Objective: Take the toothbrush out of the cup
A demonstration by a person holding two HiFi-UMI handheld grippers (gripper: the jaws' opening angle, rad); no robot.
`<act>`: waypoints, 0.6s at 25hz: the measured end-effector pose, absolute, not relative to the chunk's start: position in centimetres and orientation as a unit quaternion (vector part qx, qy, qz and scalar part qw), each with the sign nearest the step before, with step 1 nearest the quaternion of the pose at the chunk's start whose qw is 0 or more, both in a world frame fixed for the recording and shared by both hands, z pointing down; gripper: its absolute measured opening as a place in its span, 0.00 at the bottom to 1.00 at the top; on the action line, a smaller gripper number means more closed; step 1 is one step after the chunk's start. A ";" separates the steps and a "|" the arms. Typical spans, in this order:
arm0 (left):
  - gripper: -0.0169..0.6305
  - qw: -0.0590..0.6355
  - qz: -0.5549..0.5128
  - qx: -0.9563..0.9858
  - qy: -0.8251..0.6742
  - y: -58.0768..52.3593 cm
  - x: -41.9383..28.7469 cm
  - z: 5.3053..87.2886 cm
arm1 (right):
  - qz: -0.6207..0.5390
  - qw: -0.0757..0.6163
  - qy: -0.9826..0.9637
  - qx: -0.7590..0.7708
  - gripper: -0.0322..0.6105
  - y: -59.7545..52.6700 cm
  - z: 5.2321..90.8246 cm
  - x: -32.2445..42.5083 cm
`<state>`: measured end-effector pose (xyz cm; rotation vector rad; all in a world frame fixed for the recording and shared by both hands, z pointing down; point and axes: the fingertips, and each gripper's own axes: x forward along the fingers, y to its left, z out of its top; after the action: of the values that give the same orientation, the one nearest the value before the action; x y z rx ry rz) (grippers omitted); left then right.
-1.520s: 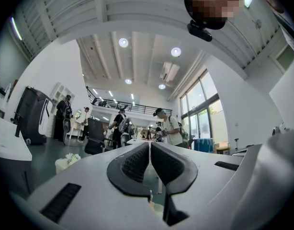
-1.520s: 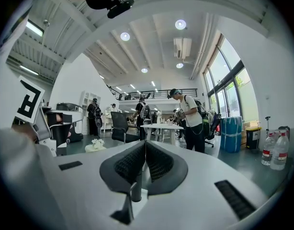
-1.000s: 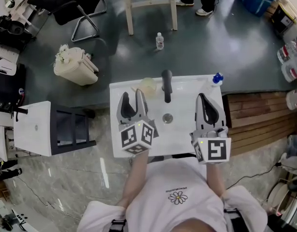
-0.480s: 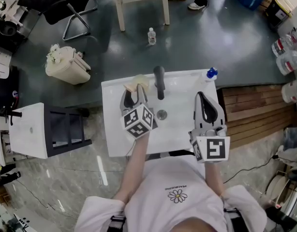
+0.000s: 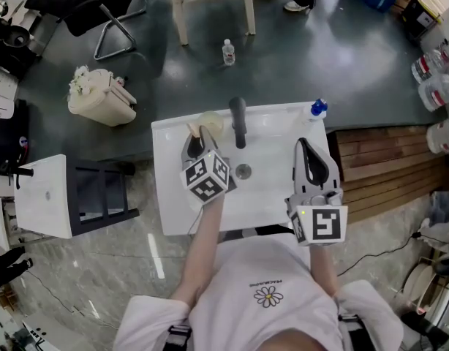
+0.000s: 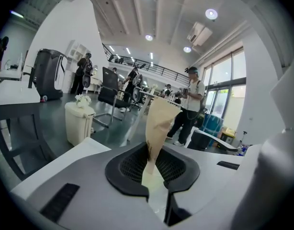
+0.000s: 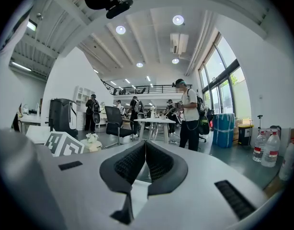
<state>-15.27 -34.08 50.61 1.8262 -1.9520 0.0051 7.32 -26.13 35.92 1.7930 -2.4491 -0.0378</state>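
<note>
Seen from above: a white washbasin (image 5: 272,192). The left gripper (image 5: 197,136), topped by a marker cube, reaches toward the far left corner, its jaws closing around a beige toothbrush (image 5: 191,129) that stands between them, in a pale cup (image 5: 214,121) at their tips. A black tap (image 5: 238,123) rises just right of those tips. A round drain (image 5: 243,171) lies between the grippers. The right gripper (image 5: 305,145), jaws together, hovers well apart, a blue-capped bottle (image 5: 317,109) just beyond it

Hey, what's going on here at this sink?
A person stands at a sink, a gripper in each hand. The left gripper is closing its jaws on the tan toothbrush that sticks up from the pale cup beside the faucet; it is not yet lifted out. The right gripper hangs shut and empty over the sink's right side.
</note>
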 end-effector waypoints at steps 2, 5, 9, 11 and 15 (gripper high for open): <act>0.10 0.229 0.001 0.665 -0.710 -33.9 -15.2 50.1 | -0.012 0.051 -0.807 0.589 0.07 -26.1 35.9 7.3; 0.10 0.224 -0.003 0.666 -0.712 -33.7 -15.1 49.4 | -0.012 0.046 -0.811 0.584 0.07 -26.1 35.8 7.0; 0.10 0.211 -0.009 0.668 -0.713 -33.1 -15.3 48.0 | -0.015 0.037 -0.816 0.577 0.07 -25.8 35.4 6.5; 0.10 0.203 -0.013 0.670 -0.714 -32.8 -15.4 46.9 | -0.018 0.032 -0.818 0.574 0.07 -25.7 35.0 6.2; 0.10 0.177 -0.021 0.672 -0.719 -31.6 -15.6 44.3 | -0.030 0.016 -0.825 0.564 0.07 -25.5 33.9 5.5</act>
<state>-15.55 -31.63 44.32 1.9023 -2.0334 -0.0596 5.54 -25.54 33.89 1.7530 -2.5659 -0.0937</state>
